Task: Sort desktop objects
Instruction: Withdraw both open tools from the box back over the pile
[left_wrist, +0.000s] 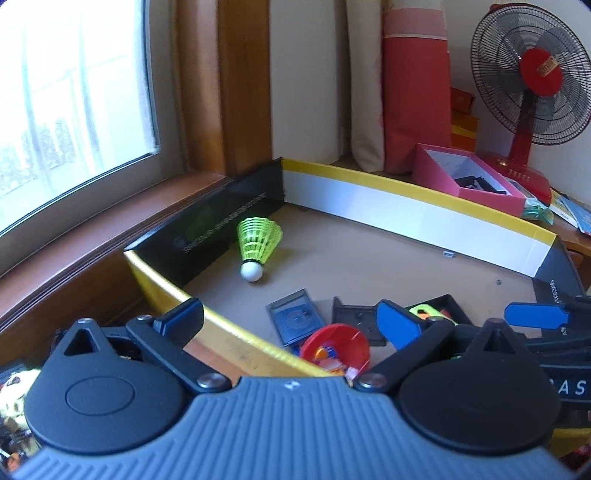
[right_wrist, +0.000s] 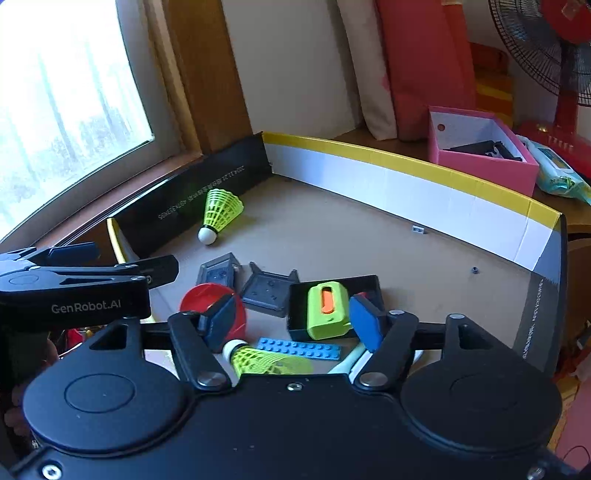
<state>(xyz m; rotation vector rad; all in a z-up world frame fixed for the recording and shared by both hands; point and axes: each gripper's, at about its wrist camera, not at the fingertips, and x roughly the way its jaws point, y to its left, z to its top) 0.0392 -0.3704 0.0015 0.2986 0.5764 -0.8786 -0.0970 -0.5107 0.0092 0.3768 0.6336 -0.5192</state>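
Yellow-green shuttlecock (right_wrist: 267, 361) lies between the parted, non-gripping right gripper (right_wrist: 291, 321) fingers; left gripper (left_wrist: 291, 321) gapes wide, empty.

Both wrist cameras look down along their claws, close over the cardboard tray (left_wrist: 406, 192), sharing its far corner

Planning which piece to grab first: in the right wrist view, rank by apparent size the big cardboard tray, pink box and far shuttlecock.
1. Cardboard tray
2. Pink box
3. Far shuttlecock
The pink box sits farther away, so its true size is understated.
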